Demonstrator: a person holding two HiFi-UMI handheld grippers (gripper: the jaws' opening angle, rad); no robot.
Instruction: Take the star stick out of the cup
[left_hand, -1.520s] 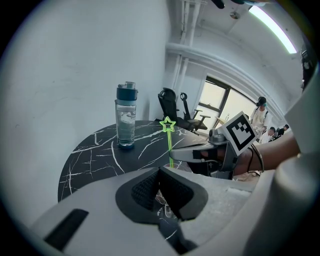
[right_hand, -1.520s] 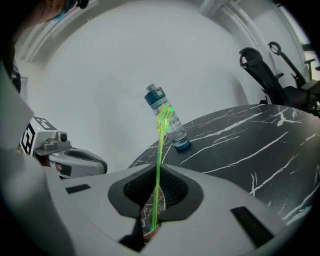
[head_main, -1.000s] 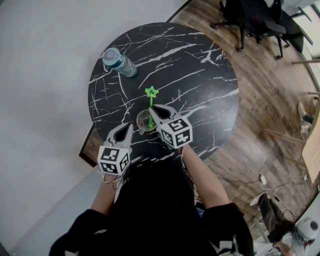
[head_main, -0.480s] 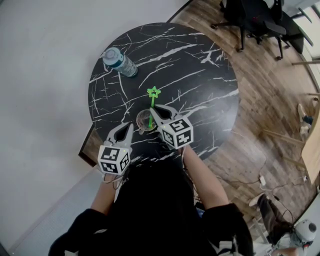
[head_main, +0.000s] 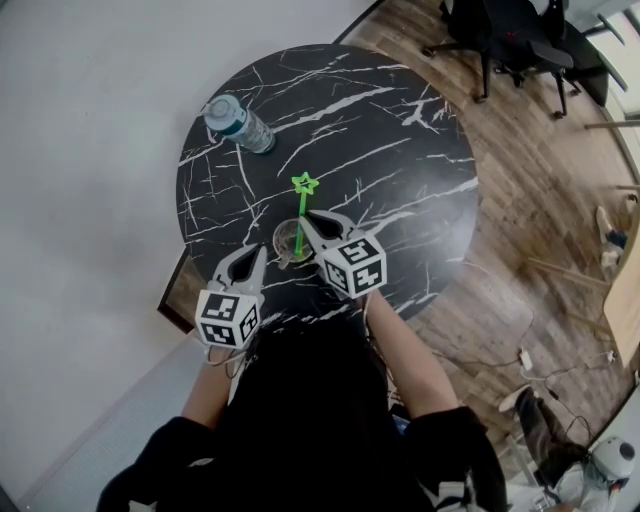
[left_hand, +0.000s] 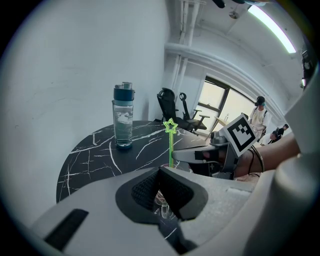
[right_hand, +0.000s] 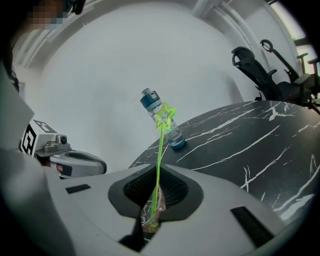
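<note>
1. At the bench (head_main: 400, 150) near edge: right gripper (head_main: 305, 222) pinched narrow on star stick (head_main: 300, 205), just above cup (head_main: 287, 246).
2. Stick's foot sits inside cup.
3. Left gripper (head_main: 262, 255) clamped on cup's near wall.
4. Water bottle (head_main: 238, 124) well apart.

**No legible text on any surface**

Left cube (head_main: 228, 318), on the left claw (head_main: 250, 256), and right cube (head_main: 355, 265), on the right claw (head_main: 303, 220), carry black-and-white square marker patterns only, with no letters or numerals. On the bottle (head_main: 238, 123), any label is too small to read. Nothing else is readable.
</note>
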